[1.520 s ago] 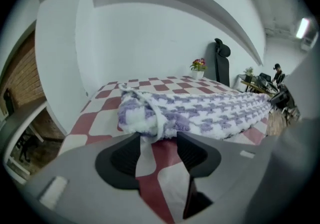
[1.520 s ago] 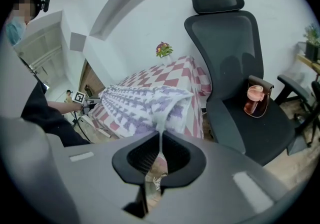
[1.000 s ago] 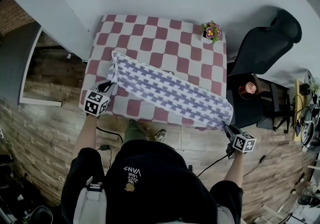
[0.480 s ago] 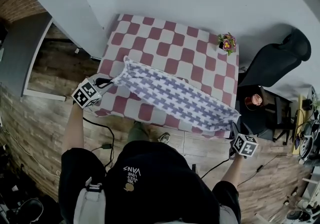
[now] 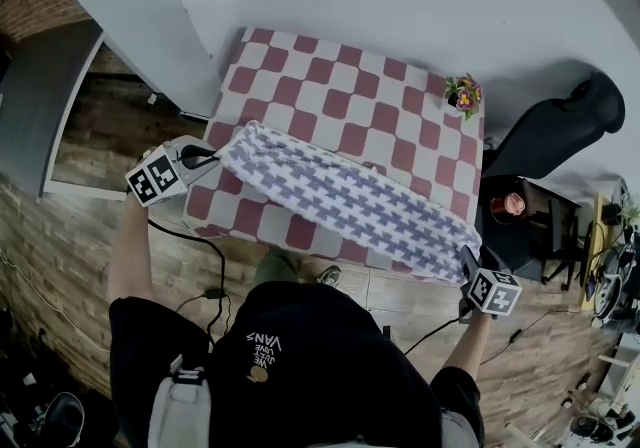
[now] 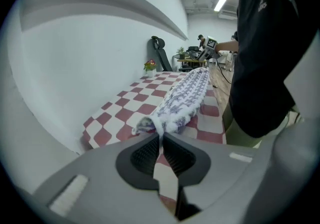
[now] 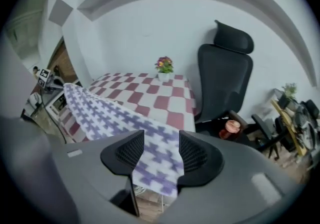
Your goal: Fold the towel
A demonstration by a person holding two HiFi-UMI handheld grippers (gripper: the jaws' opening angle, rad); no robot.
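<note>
1. The towel [image 5: 350, 198] lay stretched slantwise over the near half of the checkered worktop [image 5: 340, 86]. Its left end was bunched up and its right end reached the near right corner.
2. The left gripper [image 5: 208, 158] was clamped tight on that bunched left corner, out by the worktop's left edge.
3. The right gripper [image 5: 465, 258] had just been opening its jaws. They stood wide apart, with the towel's right end lying loose between them.
4. A little flower pot [image 5: 463, 95] sat at the far right corner, well apart from the towel.
5. A black chair [image 5: 555, 131] crowded the worktop's right side, and a reddish cup [image 5: 508, 204] sat on a dark stand near the right gripper.
</note>
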